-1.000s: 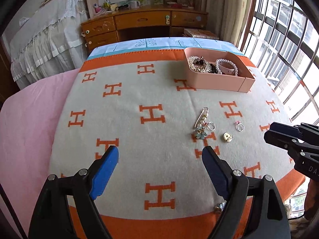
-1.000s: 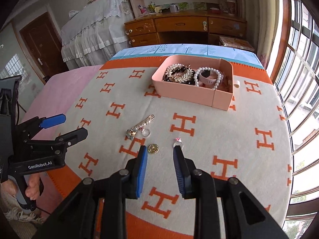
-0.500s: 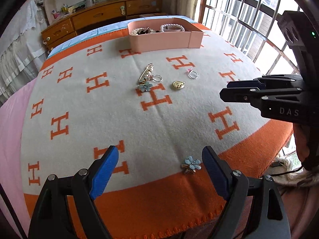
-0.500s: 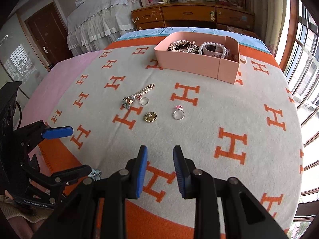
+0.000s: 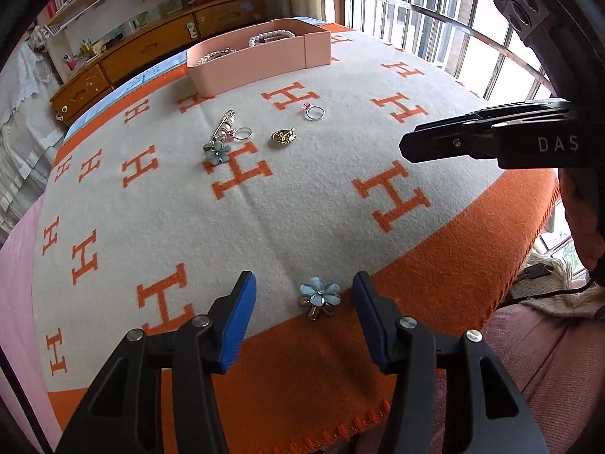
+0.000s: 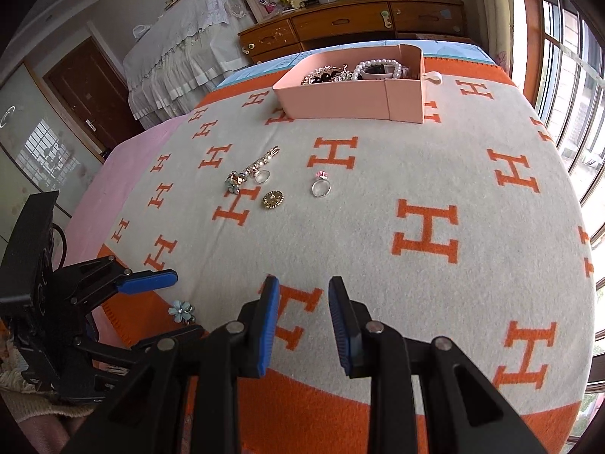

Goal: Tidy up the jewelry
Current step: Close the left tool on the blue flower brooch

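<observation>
Left gripper (image 5: 304, 299): jaws have just been closing around the blue flower brooch (image 5: 319, 297), pads apart and not yet touching it.
Blue flower brooch: lying on the blanket (image 5: 302, 208) at its orange border, near the edge.
Advice: keep both pads level with the petals and squeeze gently; the piece is looking small and likely to slip.
Right gripper (image 6: 302, 317): hovering with fingers narrowly apart, holding nothing.
Pink tray (image 6: 340, 102): sitting well apart, already holding pearls.
</observation>
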